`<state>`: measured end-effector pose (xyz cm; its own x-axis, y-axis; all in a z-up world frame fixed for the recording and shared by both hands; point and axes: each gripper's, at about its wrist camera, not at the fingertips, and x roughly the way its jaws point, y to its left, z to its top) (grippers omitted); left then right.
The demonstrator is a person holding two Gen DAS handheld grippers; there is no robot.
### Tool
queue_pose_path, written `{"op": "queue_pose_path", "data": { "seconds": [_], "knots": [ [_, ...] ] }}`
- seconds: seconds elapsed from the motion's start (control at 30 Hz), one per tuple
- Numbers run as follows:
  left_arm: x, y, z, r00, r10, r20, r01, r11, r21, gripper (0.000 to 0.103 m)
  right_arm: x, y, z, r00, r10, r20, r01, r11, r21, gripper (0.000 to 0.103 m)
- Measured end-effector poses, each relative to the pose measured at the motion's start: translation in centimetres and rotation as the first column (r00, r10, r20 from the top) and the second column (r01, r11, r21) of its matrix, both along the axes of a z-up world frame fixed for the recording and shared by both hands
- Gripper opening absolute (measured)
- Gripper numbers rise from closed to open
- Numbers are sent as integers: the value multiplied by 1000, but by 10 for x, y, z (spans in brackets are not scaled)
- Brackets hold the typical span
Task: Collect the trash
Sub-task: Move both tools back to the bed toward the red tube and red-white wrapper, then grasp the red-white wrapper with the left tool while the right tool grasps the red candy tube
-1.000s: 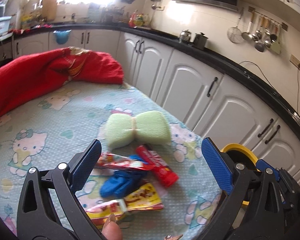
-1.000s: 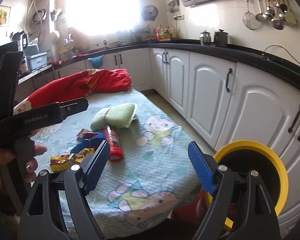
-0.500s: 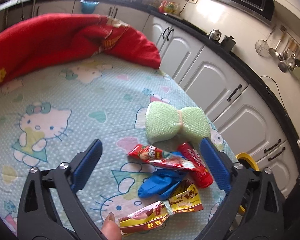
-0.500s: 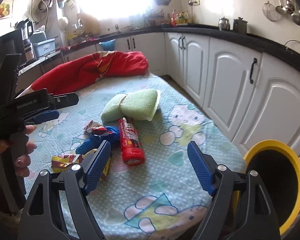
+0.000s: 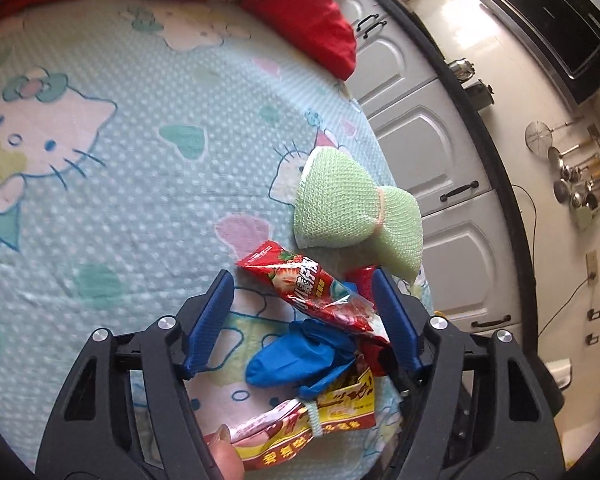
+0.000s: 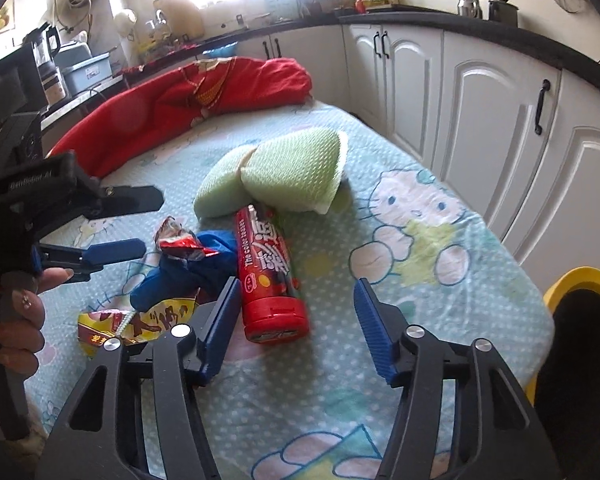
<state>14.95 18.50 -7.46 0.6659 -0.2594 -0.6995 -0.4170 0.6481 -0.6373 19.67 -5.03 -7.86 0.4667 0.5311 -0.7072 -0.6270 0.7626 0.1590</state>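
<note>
right wrist view: closing on nothing yet, the right gripper (image 6: 296, 330) frames the red tube (image 6: 269, 276), long axis toward 12 o'clock, while the left gripper (image 5: 304, 320), also closing, straddles the red wrapper (image 5: 312, 292).

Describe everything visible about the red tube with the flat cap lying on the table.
The red tube is a glossy plastic cylinder printed with white lettering and candy pictures, closed by a flat red cap at the end nearest the right wrist camera. It lies on its side on the patterned tablecloth, its far end against the green mesh sponge, with the blue glove touching its left side. Neither gripper touches it.
</note>
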Motion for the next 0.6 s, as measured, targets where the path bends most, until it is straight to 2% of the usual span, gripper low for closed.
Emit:
{"op": "queue_pose_path", "data": {
  "seconds": [0.1, 0.17, 0.2, 0.27, 0.5, 0.6],
  "knots": [
    [5, -1, -3, 1000, 6, -12, -6, 1000, -6, 55, 1, 6, -5, 999, 24, -22, -24, 1000, -3, 51],
    [10, -1, -4, 1000, 10, -24, -10, 1000, 6, 51, 3, 8, -8, 999, 31, -42, -31, 1000, -1, 45],
    [12, -1, -5, 1000, 12, -29, -12, 1000, 8, 46, 4, 9, -10, 998, 33, -46, -33, 999, 0, 43],
    [15, -3, -5, 999, 13, -37, -12, 1000, 20, 44, 3, 10, -11, 998, 36, -45, -36, 999, 0, 33],
    [16, -3, -5, 999, 8, -32, -6, 999, 48, 32, -4, -1, -13, 998, 39, -47, -38, 999, 26, 31],
    [15, -5, -5, 1000, -10, -23, 11, 999, 53, 21, -11, -10, -13, 998, 33, -44, -32, 999, 32, 31]
  ]
}}
